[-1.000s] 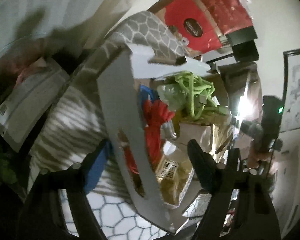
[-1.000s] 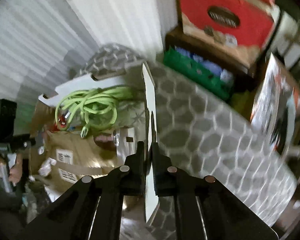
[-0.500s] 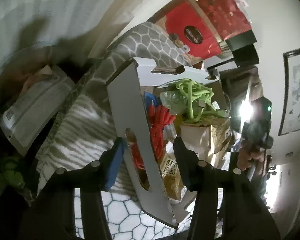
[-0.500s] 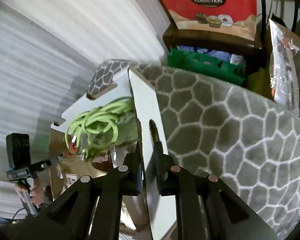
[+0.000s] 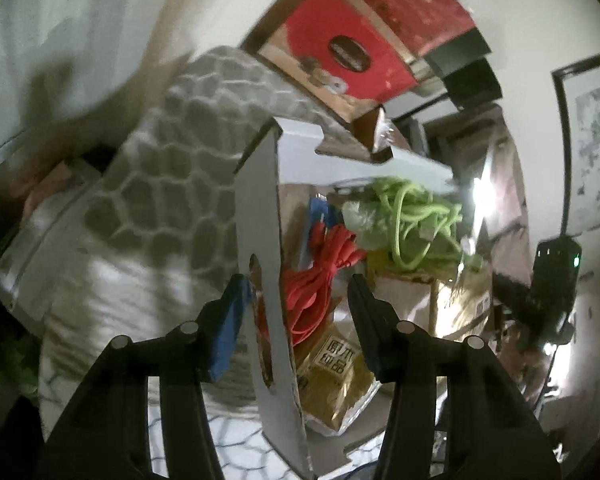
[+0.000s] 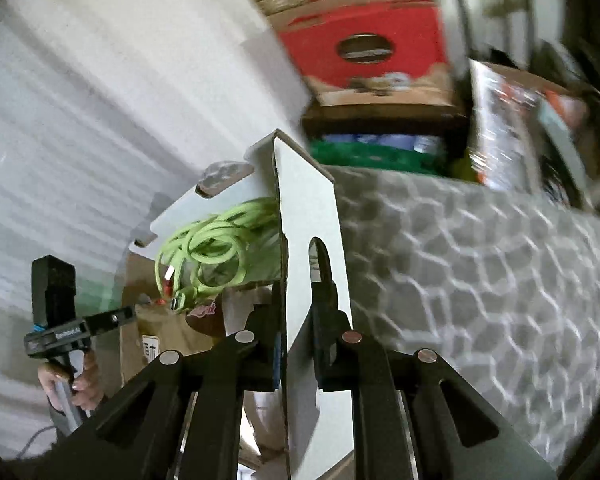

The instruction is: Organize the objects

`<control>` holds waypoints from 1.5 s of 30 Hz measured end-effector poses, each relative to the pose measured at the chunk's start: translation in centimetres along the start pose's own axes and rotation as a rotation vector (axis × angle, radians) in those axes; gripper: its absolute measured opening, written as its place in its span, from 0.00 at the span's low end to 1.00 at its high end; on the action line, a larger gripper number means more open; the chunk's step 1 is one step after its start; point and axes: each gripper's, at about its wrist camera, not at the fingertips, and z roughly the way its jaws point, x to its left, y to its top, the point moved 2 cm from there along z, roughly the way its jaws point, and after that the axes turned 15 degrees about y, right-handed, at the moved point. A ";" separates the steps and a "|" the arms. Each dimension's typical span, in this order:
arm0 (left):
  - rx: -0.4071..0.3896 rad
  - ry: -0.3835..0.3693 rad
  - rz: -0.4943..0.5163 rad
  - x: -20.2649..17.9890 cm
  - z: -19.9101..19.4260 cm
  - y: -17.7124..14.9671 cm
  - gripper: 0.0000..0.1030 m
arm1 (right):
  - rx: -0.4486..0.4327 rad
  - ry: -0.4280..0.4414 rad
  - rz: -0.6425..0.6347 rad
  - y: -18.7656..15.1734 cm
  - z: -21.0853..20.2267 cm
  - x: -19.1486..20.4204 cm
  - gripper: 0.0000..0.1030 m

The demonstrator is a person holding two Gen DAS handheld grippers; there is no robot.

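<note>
- Right gripper (image 6: 298,344) is pinching the right end wall of the white cardboard box (image 6: 306,216), one finger inside, one outside, right at the handle cut-out.
- Left gripper (image 5: 300,312) straddles the opposite end wall (image 5: 260,240): blue-padded finger (image 5: 228,332) outside and close to the card, the inner finger standing well off it in the box. Jaws half spread; I can't tell that the pads actually press.
- Box sits over the grey hexagon-pattern blanket (image 6: 480,272), a grip at each end. Reads as a two-handed lift or carry.
- To do it well: get the left grip properly closed before loading it, keep both ends level, lift together. Thin card held near a cut-out can buckle or tear if one side leads.
- Contents are loose and piled high: green cable coil (image 5: 416,220) on top, red cable bundle (image 5: 320,280) beside the left wall, gold packet with printed characters (image 5: 340,364) low down. Any tilt and the green coil is likely to slide out.
- Red cable lies between the left fingers, so it could get caught when they close.
- Around it: red gift box (image 6: 364,44) on a dark shelf behind, green crate (image 6: 364,152) just beyond the far edge, a clear-wrapped package (image 6: 512,120) at right. Tight at the back, so room to move looks better toward the camera.
- Frames are blurred; fine contact is hard to confirm.
</note>
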 end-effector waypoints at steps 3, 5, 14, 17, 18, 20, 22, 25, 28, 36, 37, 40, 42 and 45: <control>0.002 0.004 0.076 -2.6 0.2 0.6 0.46 | -0.048 -0.033 0.051 -2.1 -2.4 -1.3 0.11; 0.003 0.011 0.125 -4.1 0.4 0.7 0.46 | -0.081 -0.059 0.081 -3.9 -3.7 -2.4 0.11; 0.026 0.077 0.202 -6.7 2.9 -0.3 0.46 | -0.124 -0.100 0.195 -9.8 -4.7 -6.6 0.11; 0.048 0.082 0.190 -6.3 3.7 -0.8 0.46 | -0.132 -0.101 0.199 -10.3 -4.6 -7.4 0.11; 0.048 0.085 0.191 -6.2 3.9 -1.0 0.46 | -0.138 -0.102 0.197 -10.3 -4.6 -7.5 0.11; 0.035 0.085 0.193 -6.1 3.9 -1.3 0.46 | -0.151 -0.096 0.189 -10.3 -4.7 -7.4 0.11; 0.030 0.086 0.194 -6.0 3.9 -1.3 0.47 | -0.151 -0.103 0.181 -10.3 -4.6 -7.2 0.12; 0.031 0.089 0.208 -6.3 4.0 -1.4 0.48 | -0.146 -0.123 0.169 -10.3 -4.3 -7.0 0.13; 0.029 0.118 0.233 -6.9 4.2 -1.2 0.48 | -0.145 -0.134 0.174 -10.5 -4.3 -6.7 0.13; 0.024 0.143 0.273 -8.8 4.7 -1.4 0.48 | -0.157 -0.181 0.175 -11.0 -5.0 -6.7 0.13; 0.020 0.148 0.277 -8.9 4.7 -1.5 0.48 | -0.161 -0.177 0.178 -11.0 -5.1 -7.0 0.13; 0.020 0.140 0.288 -8.8 4.7 -1.5 0.51 | -0.163 -0.164 0.179 -11.1 -5.2 -7.3 0.13; 0.033 0.113 0.268 -8.4 4.7 -1.4 0.56 | -0.156 -0.180 0.169 -11.1 -5.2 -7.1 0.14; 0.033 0.104 0.219 -7.3 4.2 -1.5 0.73 | -0.167 -0.184 0.188 -11.2 -5.5 -7.1 0.15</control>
